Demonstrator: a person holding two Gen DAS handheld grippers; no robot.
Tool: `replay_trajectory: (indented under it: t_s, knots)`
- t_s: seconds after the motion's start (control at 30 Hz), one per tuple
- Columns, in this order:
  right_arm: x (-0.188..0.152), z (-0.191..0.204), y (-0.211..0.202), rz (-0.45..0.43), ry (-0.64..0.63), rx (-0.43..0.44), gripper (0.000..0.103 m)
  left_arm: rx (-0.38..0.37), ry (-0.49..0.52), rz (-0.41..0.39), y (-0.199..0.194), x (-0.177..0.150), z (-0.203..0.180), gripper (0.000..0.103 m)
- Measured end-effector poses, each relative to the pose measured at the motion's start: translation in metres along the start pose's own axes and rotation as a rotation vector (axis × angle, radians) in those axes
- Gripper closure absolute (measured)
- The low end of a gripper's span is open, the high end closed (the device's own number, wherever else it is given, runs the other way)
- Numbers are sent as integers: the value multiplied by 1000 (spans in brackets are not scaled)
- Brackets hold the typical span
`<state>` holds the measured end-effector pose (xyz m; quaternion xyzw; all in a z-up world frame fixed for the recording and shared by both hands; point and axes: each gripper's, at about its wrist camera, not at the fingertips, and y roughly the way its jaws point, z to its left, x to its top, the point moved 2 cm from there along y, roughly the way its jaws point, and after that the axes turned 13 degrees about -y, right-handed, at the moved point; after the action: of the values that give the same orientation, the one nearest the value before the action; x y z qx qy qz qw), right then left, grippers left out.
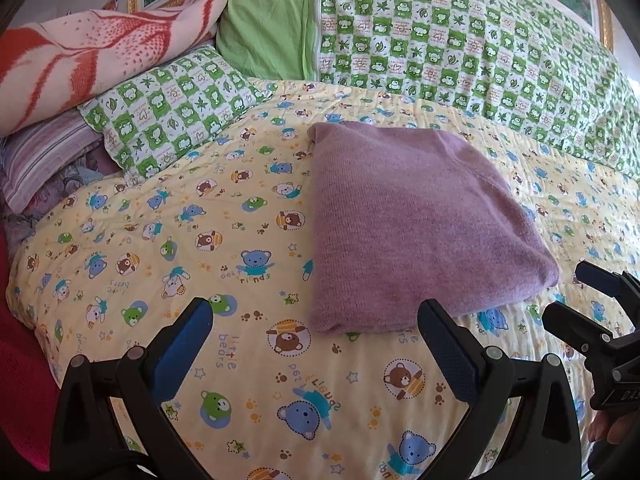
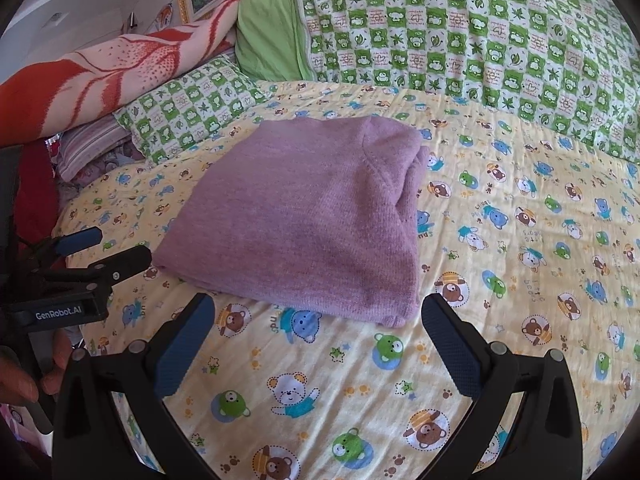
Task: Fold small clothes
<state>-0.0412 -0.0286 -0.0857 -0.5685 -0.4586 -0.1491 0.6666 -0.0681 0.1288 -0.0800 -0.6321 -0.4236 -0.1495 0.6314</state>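
Note:
A purple knit garment (image 1: 408, 224) lies folded into a thick rectangle on the yellow bear-print quilt (image 1: 200, 240); it also shows in the right wrist view (image 2: 304, 216). My left gripper (image 1: 316, 320) is open and empty, just short of the garment's near edge. My right gripper (image 2: 316, 316) is open and empty, close in front of the garment's near corner. The right gripper shows at the right edge of the left view (image 1: 592, 300), the left gripper at the left edge of the right view (image 2: 100, 252), both with jaws apart.
A green checked pillow (image 1: 168, 120) and a red-and-cream blanket (image 1: 80, 52) are piled at the far left. A green checked quilt (image 1: 460, 40) lies across the back of the bed. The yellow quilt (image 2: 500, 280) stretches to the right.

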Motion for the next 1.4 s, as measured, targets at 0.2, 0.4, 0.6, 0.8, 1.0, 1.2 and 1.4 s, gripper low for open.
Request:
replay_trajectory:
  t_s: [0.2,0.4,0.6,0.8,1.0,1.2,1.4]
  knots:
    - [3,-2,-1,-5,-8,4,0,0,3,-5,-2,2,-1,1]
    - [3,-2,-1,-5,-5,7,0,-3,6,0,-1,0,-3,1]
    - [4,-3,0,-4,2,1,0,-8,17,4,0,1,-4,1]
    - [5,-4,0,1,11,-4,0,-6,14,6,0,1,-4,1]
    - [5,-3,1,2,11,-4,0,-9,15,7,2,3,-3,1]
    - [5,-4,1,3,7,0,0,-7,13,10,2,3,-1,1]
    - [6,-4,3,5,11,0,0,-1,7,14,3,3,0,1]
